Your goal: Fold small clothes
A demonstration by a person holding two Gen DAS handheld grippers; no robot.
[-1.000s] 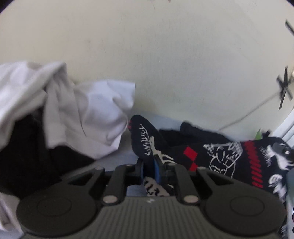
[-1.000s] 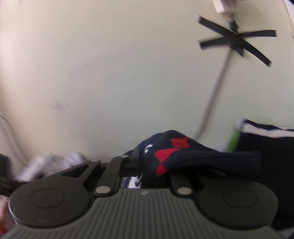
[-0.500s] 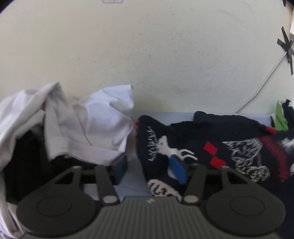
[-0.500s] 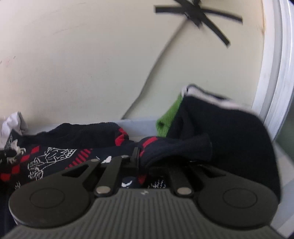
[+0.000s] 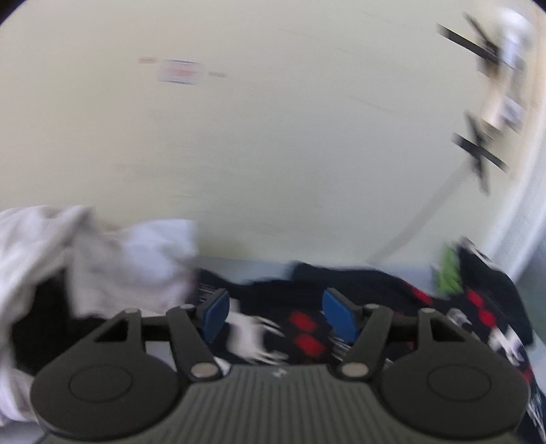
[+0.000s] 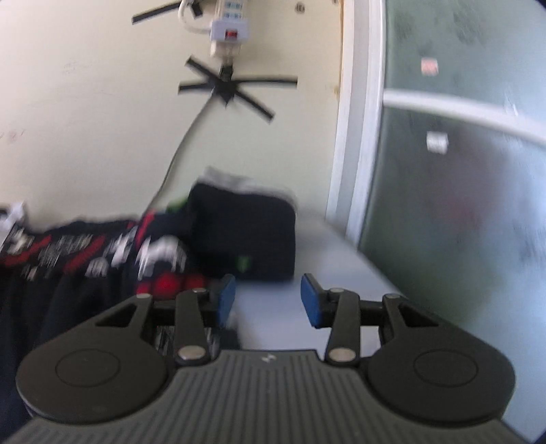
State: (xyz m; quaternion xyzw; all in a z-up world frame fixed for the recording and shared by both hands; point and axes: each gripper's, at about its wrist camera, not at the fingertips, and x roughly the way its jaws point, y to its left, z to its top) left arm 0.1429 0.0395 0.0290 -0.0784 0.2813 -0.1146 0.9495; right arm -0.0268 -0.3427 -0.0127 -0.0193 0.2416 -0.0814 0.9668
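Below the open left gripper (image 5: 278, 316) lies the patterned sock (image 5: 307, 334).

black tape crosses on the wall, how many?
2, seen from the right gripper: one cross over the cable under the power strip, another at the top edge, cut off. More may be out of frame.

A cream-coloured wall (image 6: 102, 119) stands behind the pale grey desk (image 6: 307, 252). A white power strip (image 6: 229, 29) is mounted high on the wall, with its cable (image 6: 184, 147) secured by crossed strips of black tape (image 6: 227, 87). To the right, a white frame (image 6: 355, 119) borders a frosted glass panel (image 6: 460, 205). A small label (image 5: 179, 71) on the wall is too blurred to read.
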